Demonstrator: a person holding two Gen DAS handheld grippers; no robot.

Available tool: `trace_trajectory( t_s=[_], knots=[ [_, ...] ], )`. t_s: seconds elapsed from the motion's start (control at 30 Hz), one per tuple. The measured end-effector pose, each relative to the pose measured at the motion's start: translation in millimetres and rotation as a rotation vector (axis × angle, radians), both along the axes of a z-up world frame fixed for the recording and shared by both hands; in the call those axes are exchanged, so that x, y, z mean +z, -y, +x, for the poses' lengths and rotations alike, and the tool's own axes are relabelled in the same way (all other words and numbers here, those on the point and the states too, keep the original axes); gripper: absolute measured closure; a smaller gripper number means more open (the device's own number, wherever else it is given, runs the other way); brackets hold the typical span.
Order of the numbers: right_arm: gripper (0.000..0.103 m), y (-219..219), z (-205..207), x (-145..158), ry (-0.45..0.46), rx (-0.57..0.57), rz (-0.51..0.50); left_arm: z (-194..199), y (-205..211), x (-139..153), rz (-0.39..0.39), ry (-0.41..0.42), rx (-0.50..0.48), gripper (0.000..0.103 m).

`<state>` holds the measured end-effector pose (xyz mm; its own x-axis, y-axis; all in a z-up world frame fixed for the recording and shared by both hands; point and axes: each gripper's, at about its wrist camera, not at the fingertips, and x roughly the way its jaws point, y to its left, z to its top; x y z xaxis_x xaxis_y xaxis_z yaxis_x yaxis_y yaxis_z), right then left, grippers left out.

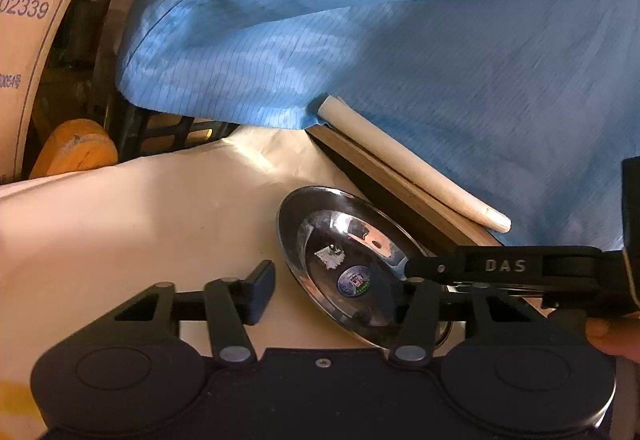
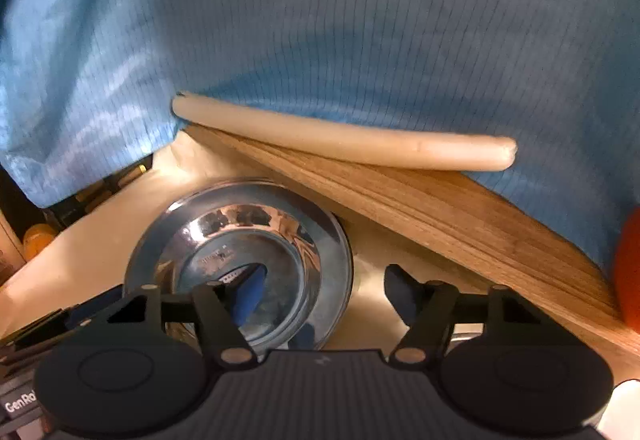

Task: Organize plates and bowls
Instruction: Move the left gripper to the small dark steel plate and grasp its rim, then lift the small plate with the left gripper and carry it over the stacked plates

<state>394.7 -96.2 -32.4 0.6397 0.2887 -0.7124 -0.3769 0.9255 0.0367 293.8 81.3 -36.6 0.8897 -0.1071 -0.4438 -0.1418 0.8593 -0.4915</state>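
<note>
A big blue cloth (image 2: 360, 32) is seen at the back, above a wooden board (image 2: 460, 212) and a pale roll (image 2: 340, 138). A round steel plate (image 1: 352, 260) is laid flat, hollow side up, on the cream-covered bench (image 1: 140, 220). No long side can be told. The left tool (image 1: 336, 290) is spread around its near rim. The right tool (image 2: 320, 292) is spread across its edge, pinching nothing.
</note>
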Motion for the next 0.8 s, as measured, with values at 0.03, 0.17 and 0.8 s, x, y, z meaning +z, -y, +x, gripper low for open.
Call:
trace_trajectory(
  t_s=[0.03,0.17,0.8],
  knots=[
    [0.037,-0.8,1.8,-2.0,-0.008,-0.003,-0.008,0.3,-0.3,-0.4,-0.002,-0.002,0.000,0.055],
    [0.040,-1.7,6.8,-7.7,-0.038,-0.005,-0.006,0.7,-3.2,-1.7,-0.032,-0.002,-0.008,0.056],
    [0.075,6.1,2.6,-7.2,-0.033,-0.026,0.004,1.6,-4.1,-5.0,-0.022,-0.010,0.019,0.086]
  ],
)
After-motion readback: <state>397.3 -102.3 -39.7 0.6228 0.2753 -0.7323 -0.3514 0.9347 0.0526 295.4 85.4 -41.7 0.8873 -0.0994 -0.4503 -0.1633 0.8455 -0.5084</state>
